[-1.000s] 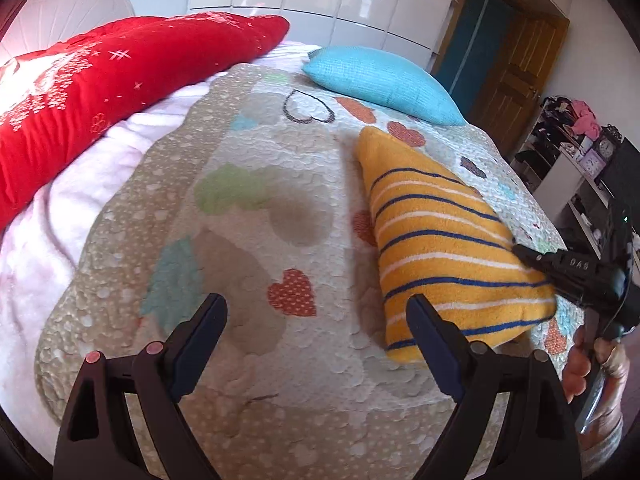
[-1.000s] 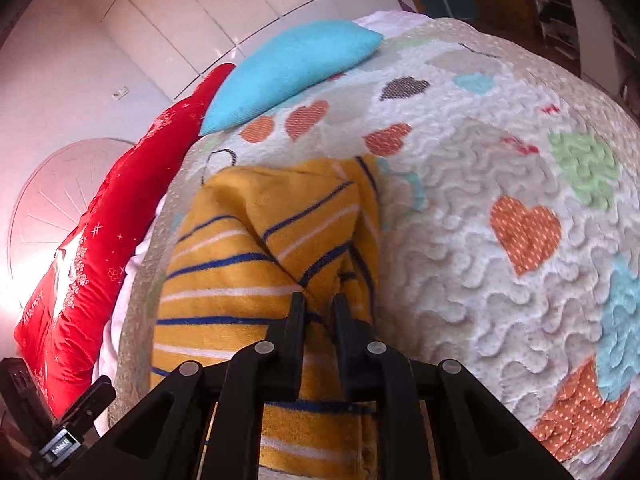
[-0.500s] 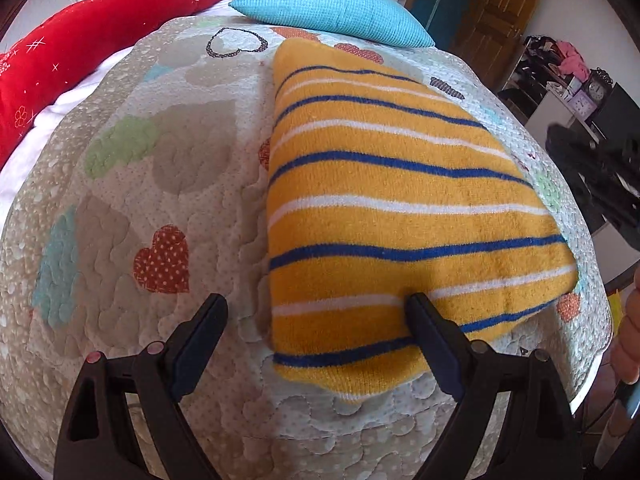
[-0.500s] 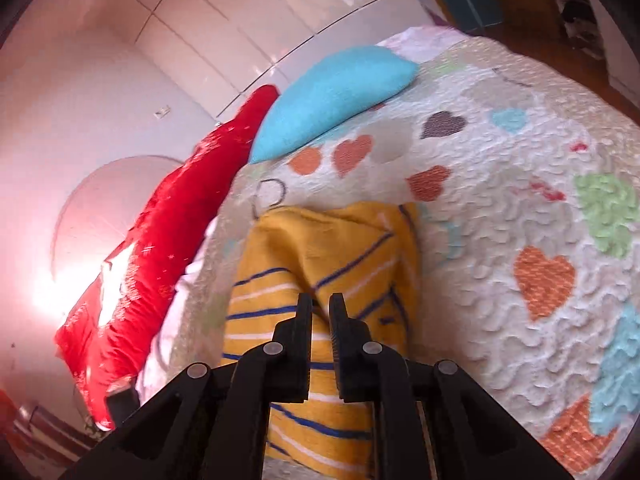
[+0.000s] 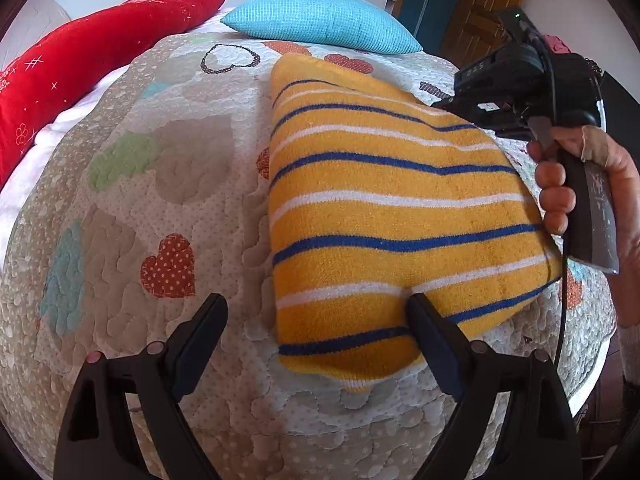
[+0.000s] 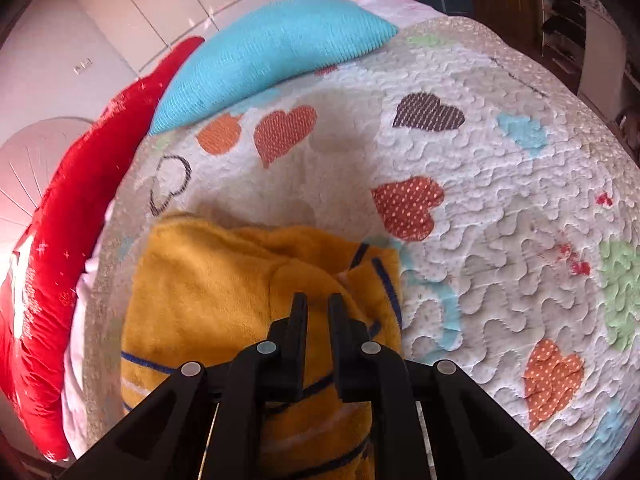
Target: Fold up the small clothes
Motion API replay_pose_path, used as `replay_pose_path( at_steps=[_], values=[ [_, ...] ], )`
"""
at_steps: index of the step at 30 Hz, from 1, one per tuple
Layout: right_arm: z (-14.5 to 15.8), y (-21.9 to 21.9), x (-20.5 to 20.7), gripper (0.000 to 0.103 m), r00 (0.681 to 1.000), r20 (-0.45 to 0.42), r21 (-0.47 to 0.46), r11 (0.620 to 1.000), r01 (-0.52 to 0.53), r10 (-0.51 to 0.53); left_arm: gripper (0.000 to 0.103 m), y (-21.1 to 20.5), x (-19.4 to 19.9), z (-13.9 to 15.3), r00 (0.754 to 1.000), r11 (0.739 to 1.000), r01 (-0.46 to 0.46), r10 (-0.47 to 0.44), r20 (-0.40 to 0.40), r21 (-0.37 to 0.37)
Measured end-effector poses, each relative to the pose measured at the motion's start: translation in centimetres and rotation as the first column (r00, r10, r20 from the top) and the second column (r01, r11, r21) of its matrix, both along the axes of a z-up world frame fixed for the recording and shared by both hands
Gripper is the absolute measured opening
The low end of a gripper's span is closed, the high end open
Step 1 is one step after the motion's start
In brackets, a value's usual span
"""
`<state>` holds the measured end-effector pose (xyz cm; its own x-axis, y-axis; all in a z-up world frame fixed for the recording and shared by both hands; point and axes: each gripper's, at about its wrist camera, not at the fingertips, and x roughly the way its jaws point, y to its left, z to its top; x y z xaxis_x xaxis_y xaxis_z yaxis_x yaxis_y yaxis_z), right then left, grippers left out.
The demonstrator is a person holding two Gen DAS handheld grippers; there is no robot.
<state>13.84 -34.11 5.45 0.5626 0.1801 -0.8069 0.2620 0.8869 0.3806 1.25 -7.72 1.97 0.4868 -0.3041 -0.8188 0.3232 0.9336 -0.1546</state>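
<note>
A yellow garment with blue and white stripes (image 5: 384,216) lies folded on the heart-patterned quilt (image 5: 168,184). My left gripper (image 5: 316,316) is open just above the quilt, its right finger touching the garment's near edge. My right gripper (image 6: 318,304) is shut on a fold of the same yellow garment (image 6: 208,296) and lifts it, showing the plain yellow inner side. In the left wrist view the right gripper's black body (image 5: 516,80) and the hand holding it are at the garment's far right edge.
A turquoise pillow (image 5: 320,24) and a long red cushion (image 5: 92,60) lie at the head of the bed. A wooden door (image 5: 476,12) and cluttered shelves (image 6: 568,20) stand beyond the bed's right side. The bed edge (image 5: 596,364) drops off near the right.
My left gripper moved toward the garment, now touching its near edge. My right gripper stayed shut on the cloth and carried its edge up and over, turning up the plain yellow side.
</note>
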Motion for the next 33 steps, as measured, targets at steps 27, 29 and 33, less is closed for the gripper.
replay_pose_path(
  at_steps=[27,29,33],
  values=[
    [1.7,2.3,-1.5,0.013,0.998,-0.022,-0.351,0.934,-0.063,0.059,0.090,6.0,-4.5,3.4,0.991,0.997,-0.064,0.058,0.120,0.048],
    [3.9,2.9,-3.2,0.013,0.996,0.043,-0.345,0.936,-0.061,0.081,0.090,6.6,-4.7,3.6,0.989,0.995,-0.086,0.079,0.125,0.046],
    [5.3,5.2,-5.6,0.014,0.980,0.096,-0.281,0.949,-0.143,0.176,0.090,7.7,-5.3,4.1,0.983,0.991,-0.134,0.130,0.128,0.022]
  ],
)
